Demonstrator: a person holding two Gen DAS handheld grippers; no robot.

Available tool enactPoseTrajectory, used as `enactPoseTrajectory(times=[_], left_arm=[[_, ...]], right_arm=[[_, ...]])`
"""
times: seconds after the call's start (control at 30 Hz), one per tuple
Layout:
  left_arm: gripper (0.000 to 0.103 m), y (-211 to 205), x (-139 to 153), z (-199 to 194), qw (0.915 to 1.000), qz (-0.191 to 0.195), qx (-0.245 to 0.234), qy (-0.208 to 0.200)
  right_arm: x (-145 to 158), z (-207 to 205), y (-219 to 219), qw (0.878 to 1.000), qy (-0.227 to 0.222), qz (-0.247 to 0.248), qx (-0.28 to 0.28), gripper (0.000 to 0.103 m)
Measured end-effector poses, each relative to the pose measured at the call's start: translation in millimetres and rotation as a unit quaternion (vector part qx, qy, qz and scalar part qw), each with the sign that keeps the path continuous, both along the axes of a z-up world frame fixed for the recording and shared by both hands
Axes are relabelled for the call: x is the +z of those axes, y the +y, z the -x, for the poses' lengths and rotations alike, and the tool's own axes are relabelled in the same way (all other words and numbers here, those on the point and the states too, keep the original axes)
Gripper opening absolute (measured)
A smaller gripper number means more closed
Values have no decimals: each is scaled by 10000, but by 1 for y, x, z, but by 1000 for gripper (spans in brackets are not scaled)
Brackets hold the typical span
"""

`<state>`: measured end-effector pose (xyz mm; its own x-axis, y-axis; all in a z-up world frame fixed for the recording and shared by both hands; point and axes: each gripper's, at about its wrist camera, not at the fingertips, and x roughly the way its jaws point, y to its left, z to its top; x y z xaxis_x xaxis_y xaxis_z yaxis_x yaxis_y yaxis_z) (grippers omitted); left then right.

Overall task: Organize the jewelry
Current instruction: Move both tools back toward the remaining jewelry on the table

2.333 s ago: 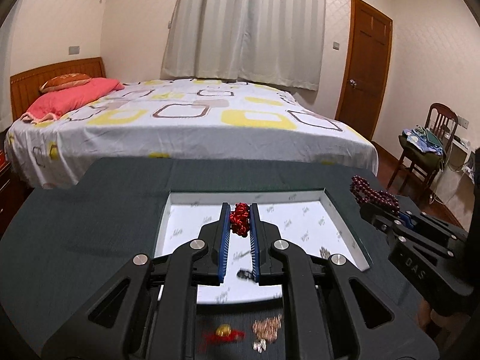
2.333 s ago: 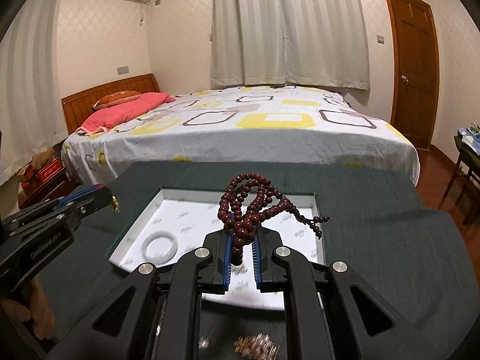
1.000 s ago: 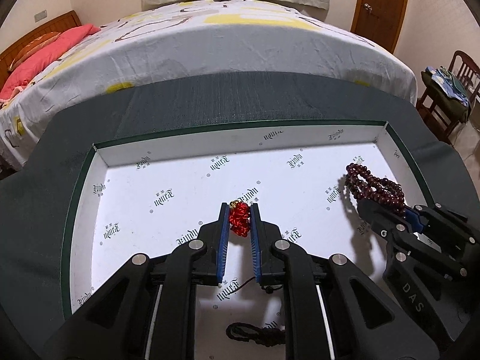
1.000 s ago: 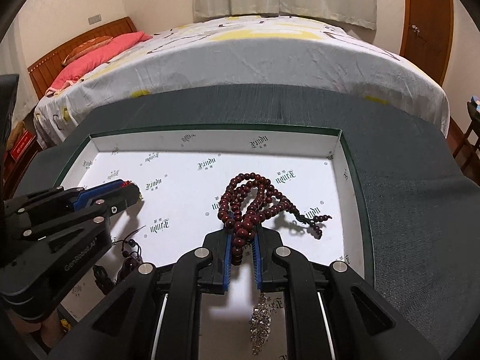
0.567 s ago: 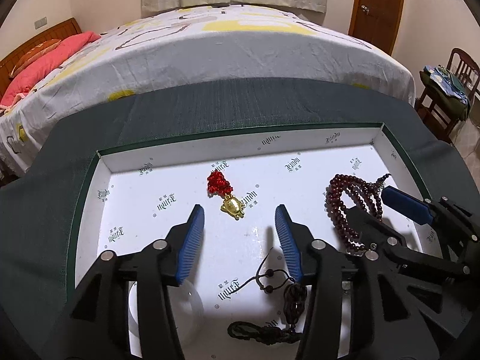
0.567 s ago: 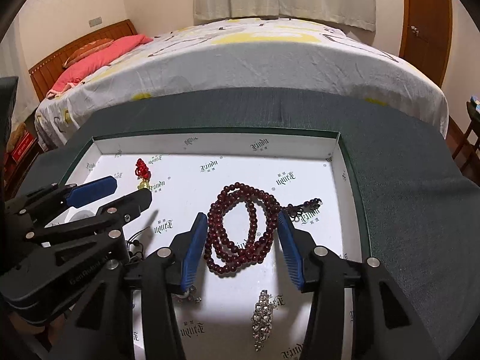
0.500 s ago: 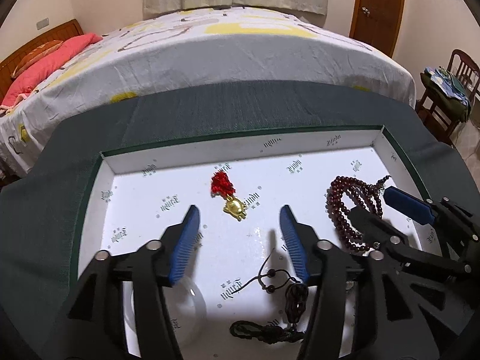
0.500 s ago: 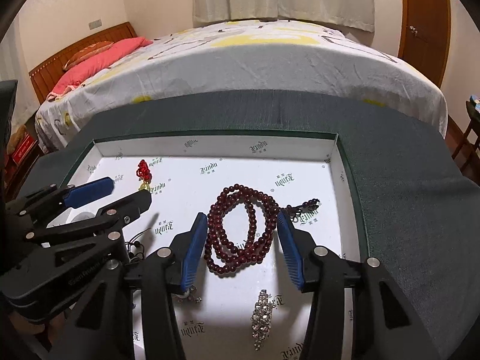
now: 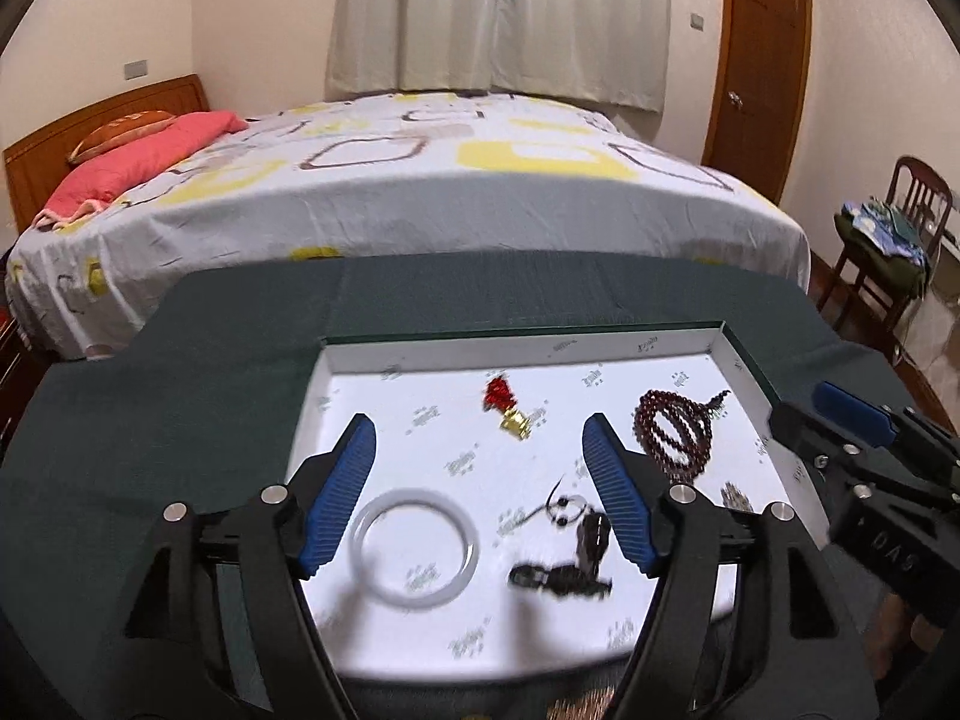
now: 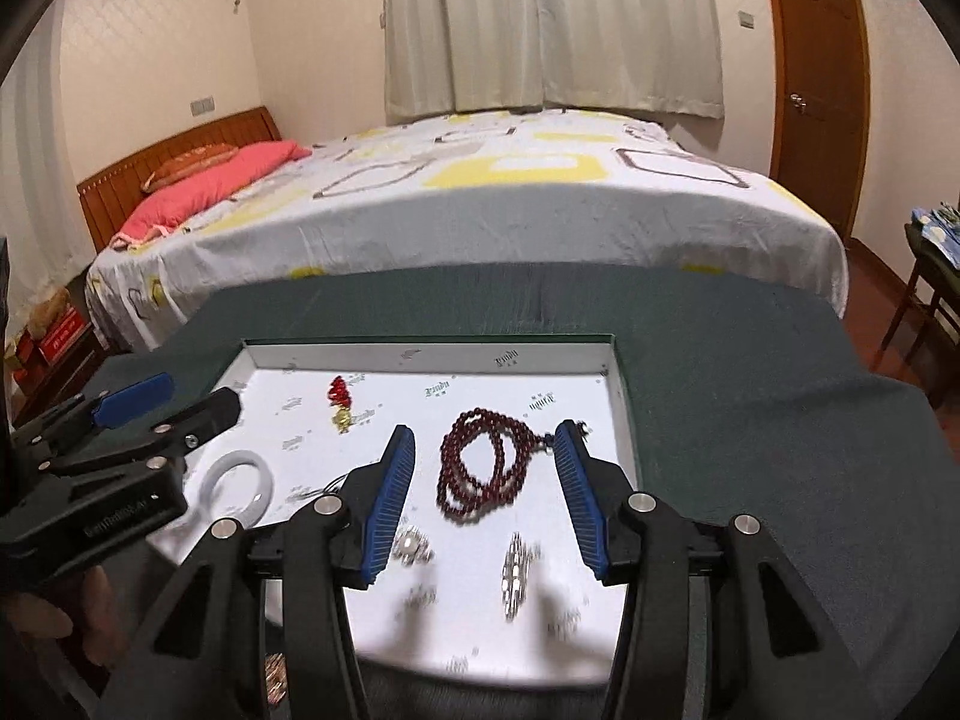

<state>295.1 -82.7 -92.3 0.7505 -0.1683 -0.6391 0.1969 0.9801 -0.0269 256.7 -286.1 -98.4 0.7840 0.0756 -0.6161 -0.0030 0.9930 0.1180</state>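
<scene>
A white-lined tray [image 9: 522,351] [image 10: 432,355] lies on the dark green table. In it lie a red and gold charm [image 9: 507,405] [image 10: 340,403], a dark red bead necklace [image 9: 675,435] [image 10: 483,465], a white bangle [image 9: 417,546] [image 10: 235,480], a black cord piece [image 9: 564,564] and silver pieces [image 10: 517,570]. My left gripper [image 9: 477,450] is open and empty above the tray's near half. My right gripper [image 10: 483,462] is open and empty, its fingers either side of the bead necklace and above it.
A bed [image 9: 390,192] stands beyond the table's far edge. A chair with clothes [image 9: 888,234] is at the right, near a wooden door [image 9: 756,66]. Small copper-coloured jewelry [image 10: 273,675] lies on the table in front of the tray.
Both grippers opened and let go: the charm and the bead necklace now lie in the tray. Since then both grippers have pulled back and up from the tray.
</scene>
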Motion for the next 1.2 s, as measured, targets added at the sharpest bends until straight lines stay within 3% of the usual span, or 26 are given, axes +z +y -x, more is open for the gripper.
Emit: enactPoseTrajectory(times=[0.43, 0.63, 1.1, 1.2], left_arm=[[70, 33, -4, 83, 9991, -49, 374, -180], [70, 47, -23, 110, 9987, -30, 511, 45], [70, 58, -42, 126, 9976, -45, 639, 262], [70, 59, -44, 125, 9975, -42, 643, 288]], right_arm=[[-29, 74, 3, 9994, 309, -92, -92, 48], [-45, 94, 7, 9987, 501, -104, -46, 48], [-71, 83, 14, 9955, 949, 2, 48, 49], [-72, 80, 14, 9954, 962, 7, 44, 58]])
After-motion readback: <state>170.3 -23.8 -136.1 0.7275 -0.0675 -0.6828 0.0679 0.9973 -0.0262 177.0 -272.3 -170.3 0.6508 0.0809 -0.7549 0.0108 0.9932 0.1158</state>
